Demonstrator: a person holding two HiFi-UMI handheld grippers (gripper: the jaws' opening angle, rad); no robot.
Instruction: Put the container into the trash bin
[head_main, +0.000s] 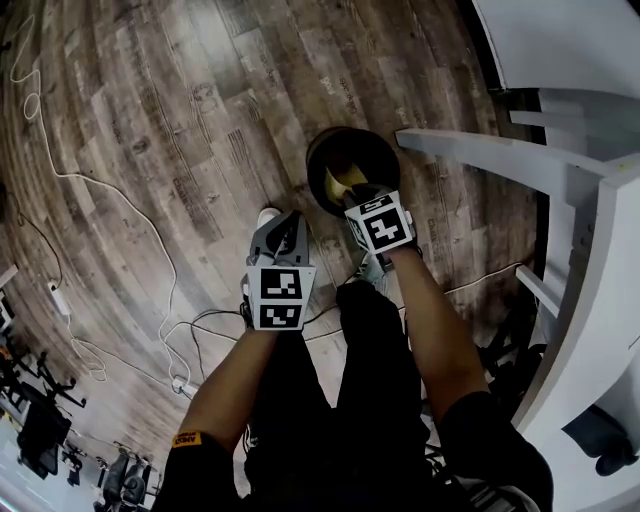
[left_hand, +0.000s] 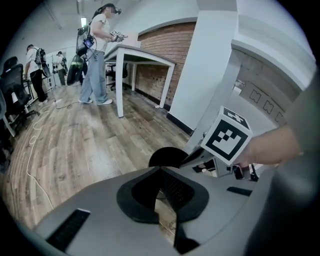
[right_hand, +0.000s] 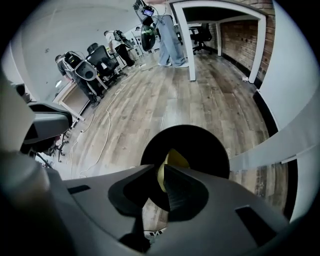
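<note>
Over at the left, a white cable (head_main: 62, 176) trails across the wooden floor (head_main: 150, 120). The left gripper (left_hand: 160, 171) hangs at the person's side with its jaws brought together on nothing. Only bare boards show past their tips, so it has no part in this step.

Next comes the trash bin (head_main: 386, 152), a dark round tub standing on the floor just beside the white table (head_main: 560, 165). The right gripper (right_hand: 162, 174) hangs directly above the bin's mouth. Its jaws are narrow and pinch the thin edge of the yellow container (right_hand: 173, 159), which hangs from them inside the ring of the bin's rim. Whether its lower end already touches the bin's inside is hard to tell from above.

Judging by how little of the jaws it takes up, the container is light and thin-walled, probably pliable plastic or paper. A pinch on the rim or wall is grip enough, and a hard squeeze would only buckle it. Its smooth skin may slide from the pads once the grip eases. With the container centred over the opening, letting go should drop it in without catching the rim.
</note>
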